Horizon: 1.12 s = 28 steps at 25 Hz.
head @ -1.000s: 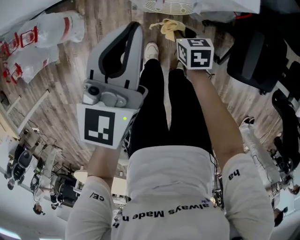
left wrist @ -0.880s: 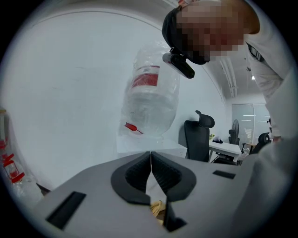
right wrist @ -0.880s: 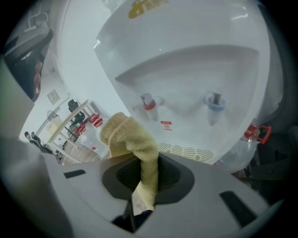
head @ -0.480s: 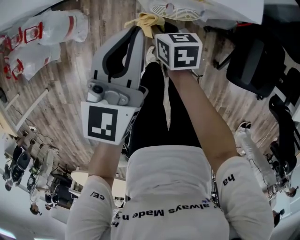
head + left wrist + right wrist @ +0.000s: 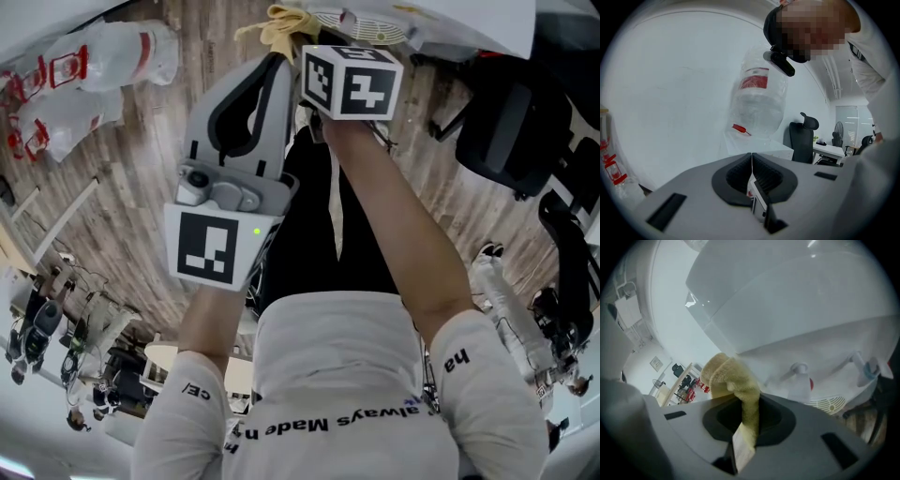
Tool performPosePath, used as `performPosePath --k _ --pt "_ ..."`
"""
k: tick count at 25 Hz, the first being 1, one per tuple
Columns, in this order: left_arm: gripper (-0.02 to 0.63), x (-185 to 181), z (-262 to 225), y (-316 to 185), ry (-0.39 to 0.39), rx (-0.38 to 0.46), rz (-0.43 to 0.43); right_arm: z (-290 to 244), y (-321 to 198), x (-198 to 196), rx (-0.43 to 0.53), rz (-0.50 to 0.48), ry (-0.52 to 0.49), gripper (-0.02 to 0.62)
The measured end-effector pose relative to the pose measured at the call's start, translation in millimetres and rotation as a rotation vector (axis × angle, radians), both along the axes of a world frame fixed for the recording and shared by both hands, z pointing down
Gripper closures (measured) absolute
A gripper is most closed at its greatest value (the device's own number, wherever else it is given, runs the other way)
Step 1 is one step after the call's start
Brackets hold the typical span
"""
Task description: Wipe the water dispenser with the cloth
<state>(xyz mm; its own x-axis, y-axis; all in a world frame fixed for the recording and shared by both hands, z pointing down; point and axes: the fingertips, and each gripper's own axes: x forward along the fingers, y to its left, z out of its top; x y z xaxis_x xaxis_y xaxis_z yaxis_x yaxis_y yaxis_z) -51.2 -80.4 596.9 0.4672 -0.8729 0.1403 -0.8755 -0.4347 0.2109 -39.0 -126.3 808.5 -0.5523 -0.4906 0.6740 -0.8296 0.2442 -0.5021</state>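
Observation:
My right gripper [image 5: 749, 411] is shut on a yellow cloth [image 5: 733, 380], bunched up just above its jaws. Close in front of it stands the white water dispenser [image 5: 797, 301], with its two taps [image 5: 800, 373] and the round drip grille [image 5: 828, 404] low at the right. In the head view the cloth [image 5: 281, 21] sticks out past the right gripper's marker cube [image 5: 352, 82], near the dispenser's grille [image 5: 361, 23] at the top edge. My left gripper [image 5: 751, 161] is shut with nothing in it and points at a clear water bottle [image 5: 757, 101] against a white wall.
A black office chair [image 5: 511, 122] stands at the right on the wooden floor [image 5: 122, 178]. Clear water bottles [image 5: 89, 61] with red labels lie at the upper left. Another black chair [image 5: 802, 140] and desks show behind the left gripper. The person's legs [image 5: 328, 216] fill the middle.
The right gripper has moved up and leftward with the cloth, closer to the dispenser. The left gripper has barely shifted.

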Motion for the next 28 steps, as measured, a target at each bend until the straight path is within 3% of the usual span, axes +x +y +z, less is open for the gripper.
performPosePath --k 8,28 --pt "0.583 -10 11 -4 -0.001 -0.018 0.000 11 -15 -4 -0.052 0.091 -0.077 0.538" --pt "0.583 -32 36 -16 0.000 -0.051 -0.002 52 -19 -14 -0.053 0.204 -0.204 0.538"
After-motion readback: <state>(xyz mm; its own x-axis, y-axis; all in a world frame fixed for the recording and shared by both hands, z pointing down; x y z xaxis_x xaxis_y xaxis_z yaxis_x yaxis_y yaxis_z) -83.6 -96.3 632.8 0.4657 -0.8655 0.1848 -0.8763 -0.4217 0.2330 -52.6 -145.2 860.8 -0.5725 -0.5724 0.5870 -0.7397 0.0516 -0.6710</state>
